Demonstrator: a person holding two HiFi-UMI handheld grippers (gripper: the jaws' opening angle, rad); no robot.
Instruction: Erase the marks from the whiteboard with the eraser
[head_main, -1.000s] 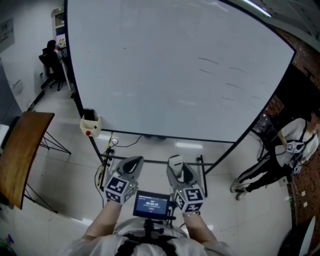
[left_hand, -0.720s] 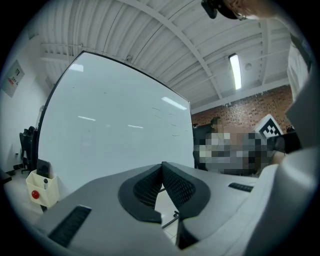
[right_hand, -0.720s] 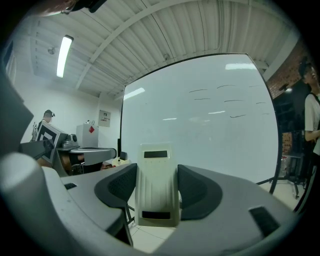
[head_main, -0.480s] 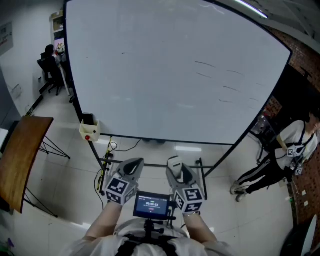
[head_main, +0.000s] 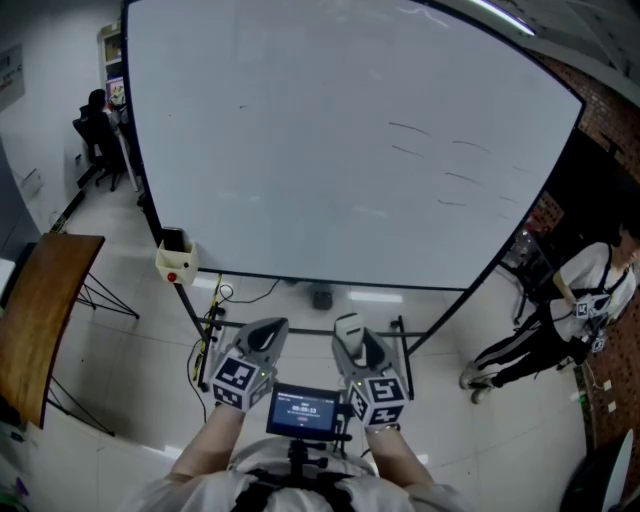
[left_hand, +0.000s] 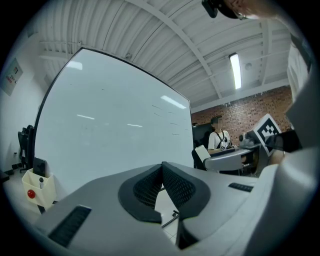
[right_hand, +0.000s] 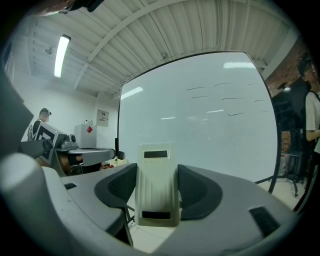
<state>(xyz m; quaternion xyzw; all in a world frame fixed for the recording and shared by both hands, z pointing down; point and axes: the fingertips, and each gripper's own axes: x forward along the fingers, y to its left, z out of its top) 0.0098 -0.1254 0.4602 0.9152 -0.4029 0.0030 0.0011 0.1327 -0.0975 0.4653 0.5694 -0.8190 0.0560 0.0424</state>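
1. Little had moved since a second before: the left gripper (head_main: 267, 327) and right gripper (head_main: 352, 330) stayed low in front of us, and the board (head_main: 320, 170) only slid slightly in the head view.
2. We kept the left jaws pressed together, with nothing between them.
3. We had the right jaws clamped on the cream eraser (right_hand: 156, 172), which stood upright between the pads.
4. Both grippers pointed toward the board and were well apart from it. A small screen (head_main: 305, 408) sat between their marker cubes.
5. We saw thin dark marks (head_main: 408, 127) on the board's right part.
6. We noted a yellow box (head_main: 175, 264) with a red button at the board's lower left corner, and a person (head_main: 585, 300) standing off to its right.
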